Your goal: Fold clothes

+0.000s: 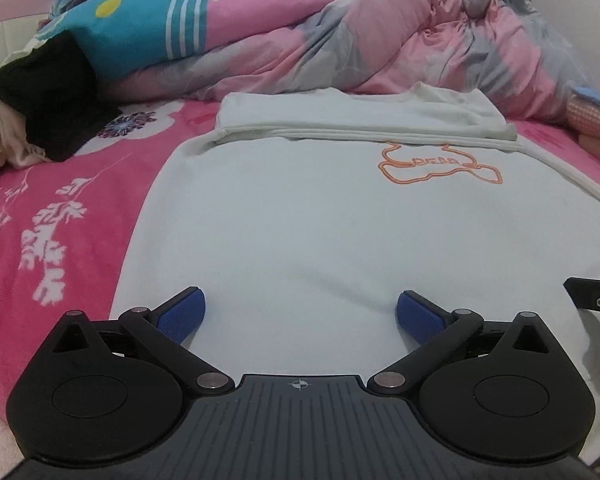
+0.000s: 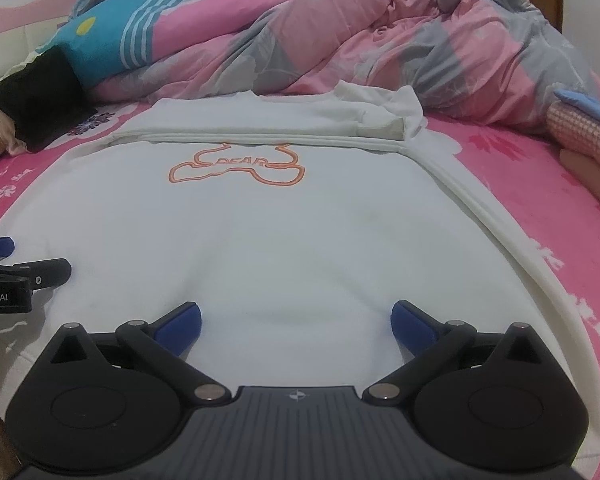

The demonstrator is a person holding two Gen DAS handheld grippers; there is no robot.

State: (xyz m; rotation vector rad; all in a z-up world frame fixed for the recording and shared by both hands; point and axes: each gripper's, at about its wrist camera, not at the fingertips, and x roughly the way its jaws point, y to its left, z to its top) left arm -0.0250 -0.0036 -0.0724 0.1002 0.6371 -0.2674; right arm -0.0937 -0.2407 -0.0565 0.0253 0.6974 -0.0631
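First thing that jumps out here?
The white T-shirt with an orange outline logo lies spread across the pink floral bedsheet, its far end folded over. Behind it sits a crumpled pink-and-grey duvet. Both tongs, left and right, stand open over its near edge.

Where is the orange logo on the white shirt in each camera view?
Left wrist: orange logo, right of centre, upper middle.
Right wrist: orange logo, left of centre, upper middle.
Shared landmark: black cloth at the far left in both.
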